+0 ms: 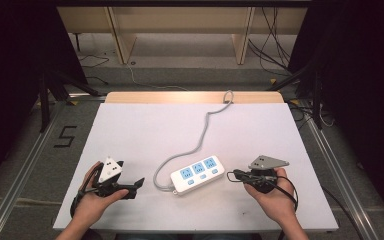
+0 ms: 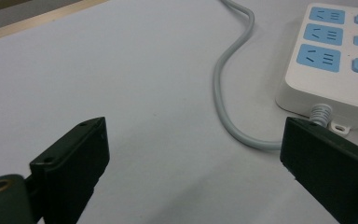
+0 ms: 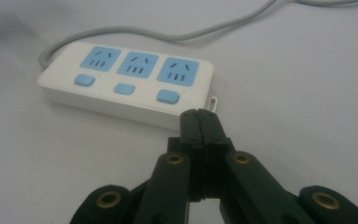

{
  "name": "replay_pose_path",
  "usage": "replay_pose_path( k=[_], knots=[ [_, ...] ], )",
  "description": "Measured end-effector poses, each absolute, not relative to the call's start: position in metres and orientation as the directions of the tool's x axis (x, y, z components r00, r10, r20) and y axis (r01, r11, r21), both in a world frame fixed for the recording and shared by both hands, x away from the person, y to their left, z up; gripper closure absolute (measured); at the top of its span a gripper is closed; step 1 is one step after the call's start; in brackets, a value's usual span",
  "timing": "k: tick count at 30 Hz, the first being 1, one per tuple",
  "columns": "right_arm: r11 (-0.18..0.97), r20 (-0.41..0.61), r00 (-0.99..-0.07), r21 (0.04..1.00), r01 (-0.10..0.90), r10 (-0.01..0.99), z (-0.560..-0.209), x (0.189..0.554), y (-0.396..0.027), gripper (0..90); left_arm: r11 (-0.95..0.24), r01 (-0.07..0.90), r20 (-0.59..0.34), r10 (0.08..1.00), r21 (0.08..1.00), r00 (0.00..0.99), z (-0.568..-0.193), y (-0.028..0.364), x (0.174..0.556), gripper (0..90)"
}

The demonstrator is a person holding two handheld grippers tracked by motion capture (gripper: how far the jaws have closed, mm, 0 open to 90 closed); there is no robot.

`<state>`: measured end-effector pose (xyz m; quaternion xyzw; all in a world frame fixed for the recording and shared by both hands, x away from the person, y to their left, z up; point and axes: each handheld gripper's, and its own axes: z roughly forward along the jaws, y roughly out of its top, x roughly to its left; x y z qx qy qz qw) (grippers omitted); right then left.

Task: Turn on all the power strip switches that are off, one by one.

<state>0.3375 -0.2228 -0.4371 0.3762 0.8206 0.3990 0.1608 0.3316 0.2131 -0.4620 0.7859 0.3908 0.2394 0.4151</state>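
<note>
While the power strip (image 1: 198, 174) lay mid-table on the white sheet (image 1: 130, 130) (grey cord (image 1: 200, 137) trailing away), the left gripper (image 1: 139, 184) stood wide open, empty; the right gripper (image 3: 199, 116), jaws pressed together, pointed at the strip's near end.

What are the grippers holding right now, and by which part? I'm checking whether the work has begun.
Nothing is held. The right gripper has its jaws shut on nothing, just short of the power strip; the left gripper is open over bare table.
</note>
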Motion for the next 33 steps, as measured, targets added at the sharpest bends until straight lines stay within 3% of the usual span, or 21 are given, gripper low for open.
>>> replay_pose_path(
  k=[33],
  knots=[
    [0.437, 0.074, -0.716, 0.748, 0.500, 0.694, -0.427, 0.350, -0.177, 90.0, -0.333, 0.418, 0.039, 0.819, 0.845, 0.573, -0.462, 0.211, 0.332, 8.1]
  ],
)
